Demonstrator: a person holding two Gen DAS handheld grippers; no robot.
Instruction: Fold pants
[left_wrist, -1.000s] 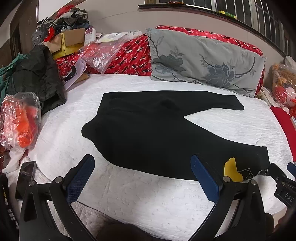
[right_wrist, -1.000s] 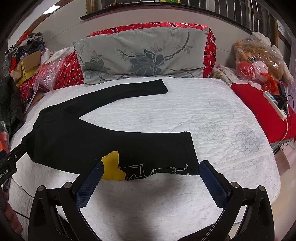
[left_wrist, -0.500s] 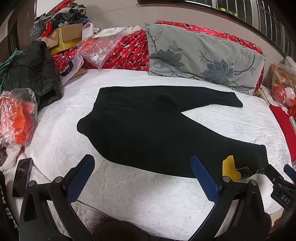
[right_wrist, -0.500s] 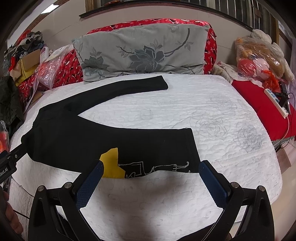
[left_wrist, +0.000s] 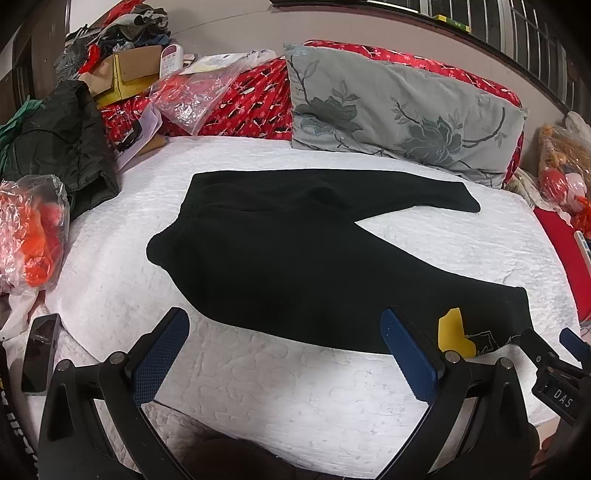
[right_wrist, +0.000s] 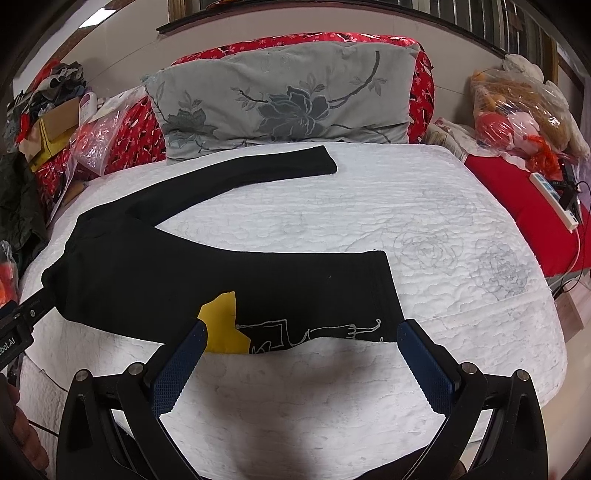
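Pants (left_wrist: 295, 258) flat on the bed (left_wrist: 295, 387), pillow (left_wrist: 399, 110) behind, phone (left_wrist: 40, 352) at left edge.

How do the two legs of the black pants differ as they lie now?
The near leg carries a yellow patch and a white line drawing by its hem; the far leg is plain black. The near leg's cuff lies just ahead of the right tongs; the far leg's cuff ends by the grey floral pillow. Both lie flat on the white quilt, splayed apart.
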